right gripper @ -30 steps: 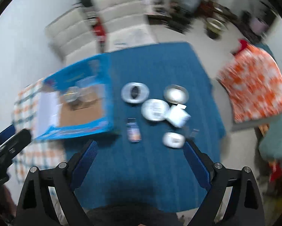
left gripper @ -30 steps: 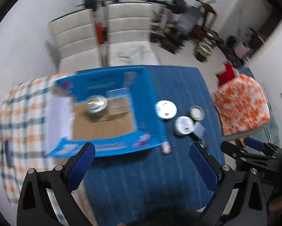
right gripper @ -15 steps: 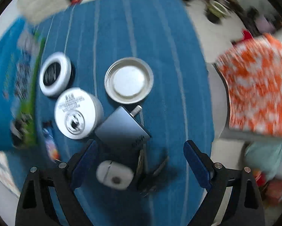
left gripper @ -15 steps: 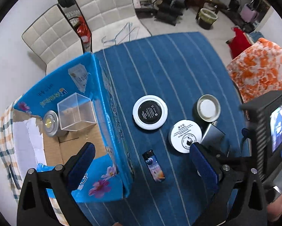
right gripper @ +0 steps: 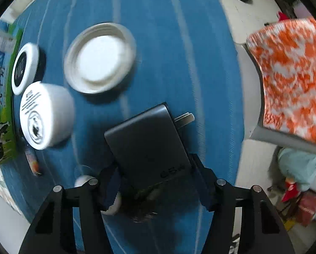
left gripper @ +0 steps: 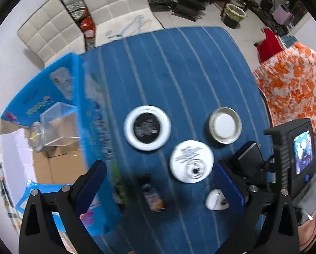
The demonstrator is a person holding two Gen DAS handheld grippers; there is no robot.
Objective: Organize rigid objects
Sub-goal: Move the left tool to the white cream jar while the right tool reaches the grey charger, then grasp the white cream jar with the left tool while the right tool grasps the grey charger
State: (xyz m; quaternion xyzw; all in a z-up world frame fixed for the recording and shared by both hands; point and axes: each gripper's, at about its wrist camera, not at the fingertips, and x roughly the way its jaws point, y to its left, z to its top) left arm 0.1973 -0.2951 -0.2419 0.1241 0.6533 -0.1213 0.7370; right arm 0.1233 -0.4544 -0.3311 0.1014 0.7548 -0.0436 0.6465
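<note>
My right gripper points down at the blue striped tablecloth. Its jaws are closing on a dark grey plug-in charger, and both pads touch its sides. The charger's prongs stick out at the far end. My left gripper hangs open above a lighter and holds nothing. Beyond it lie a white tin with a black label, a white printed jar and a metal lid. A small white case lies by the left gripper's right finger.
An open blue cardboard box stands at the table's left, holding a clear plastic cube and a round metal tin. Two white chairs stand behind the table. An orange-patterned cloth covers something at the right.
Both grippers have sunk toward the table. The right one came down over the charger and its wide-open jaws narrowed onto it. The left one drifted slightly and stays open.
</note>
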